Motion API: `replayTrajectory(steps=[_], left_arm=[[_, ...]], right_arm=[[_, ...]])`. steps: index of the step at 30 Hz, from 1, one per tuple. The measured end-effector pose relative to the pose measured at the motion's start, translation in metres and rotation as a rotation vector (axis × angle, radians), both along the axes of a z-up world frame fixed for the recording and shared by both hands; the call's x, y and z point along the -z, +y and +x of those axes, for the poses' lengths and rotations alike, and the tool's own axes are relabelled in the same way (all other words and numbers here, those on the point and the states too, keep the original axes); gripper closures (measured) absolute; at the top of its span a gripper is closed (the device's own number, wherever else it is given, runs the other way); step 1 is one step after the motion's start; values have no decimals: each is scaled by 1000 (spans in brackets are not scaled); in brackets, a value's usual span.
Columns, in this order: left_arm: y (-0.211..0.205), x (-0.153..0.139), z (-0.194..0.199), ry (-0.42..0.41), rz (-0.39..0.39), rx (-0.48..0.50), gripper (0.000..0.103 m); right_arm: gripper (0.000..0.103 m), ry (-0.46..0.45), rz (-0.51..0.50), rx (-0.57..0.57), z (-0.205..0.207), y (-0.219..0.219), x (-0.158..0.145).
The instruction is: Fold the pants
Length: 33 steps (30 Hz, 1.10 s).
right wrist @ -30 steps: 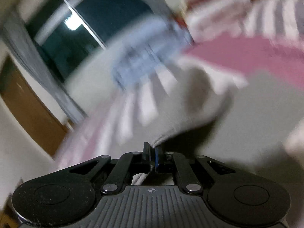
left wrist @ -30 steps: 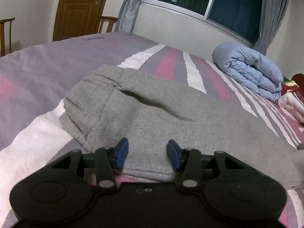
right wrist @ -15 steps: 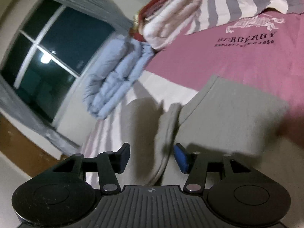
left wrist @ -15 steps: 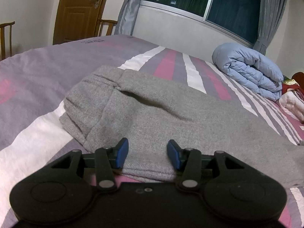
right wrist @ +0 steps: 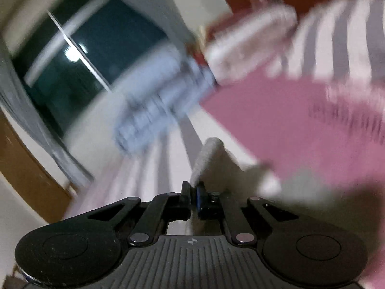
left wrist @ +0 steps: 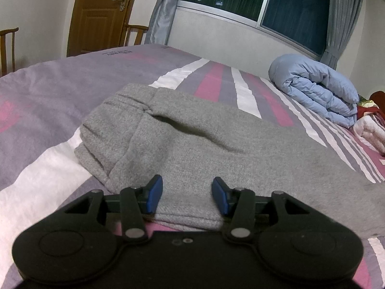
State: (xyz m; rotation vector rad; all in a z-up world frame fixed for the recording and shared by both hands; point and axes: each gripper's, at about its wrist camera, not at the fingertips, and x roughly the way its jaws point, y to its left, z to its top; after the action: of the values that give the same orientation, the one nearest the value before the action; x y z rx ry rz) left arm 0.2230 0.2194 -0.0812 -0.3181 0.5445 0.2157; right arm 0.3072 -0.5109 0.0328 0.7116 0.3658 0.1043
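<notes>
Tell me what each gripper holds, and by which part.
Right gripper: shut on the grey pants, pinching a folded edge. Left gripper: open over the pants, holding nothing.

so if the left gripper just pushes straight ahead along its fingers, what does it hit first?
The grey pants. The left gripper is open, angled down, with the folded cloth edge already between its blue fingertips. It would probably run into that fabric at once, then the striped bed cover under it. Exact depth is unclear.
</notes>
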Motion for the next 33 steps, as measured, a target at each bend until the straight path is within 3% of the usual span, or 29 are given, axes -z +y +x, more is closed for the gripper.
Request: replayTrajectory(steps=[3, 6, 8, 25, 27, 30, 33], left_arm=[[2, 1, -1, -8, -16, 1, 65], [3, 1, -2, -12, -20, 3, 65], [3, 1, -2, -11, -17, 3, 65], [3, 1, -2, -14, -21, 4, 65], [3, 2, -3, -14, -21, 4, 65], [2, 2, -3, -12, -15, 4, 65], [3, 2, -3, -14, -17, 4, 65]], right_arm=[[98, 34, -24, 65, -41, -21, 4], [98, 215, -19, 89, -52, -36, 52], [98, 265, 10, 94, -58, -41, 75], [98, 299, 14, 101, -57, -36, 82], [98, 240, -5, 82, -50, -27, 60], [98, 32, -75, -9, -43, 0, -7], [98, -151, -59, -10, -56, 2, -51]])
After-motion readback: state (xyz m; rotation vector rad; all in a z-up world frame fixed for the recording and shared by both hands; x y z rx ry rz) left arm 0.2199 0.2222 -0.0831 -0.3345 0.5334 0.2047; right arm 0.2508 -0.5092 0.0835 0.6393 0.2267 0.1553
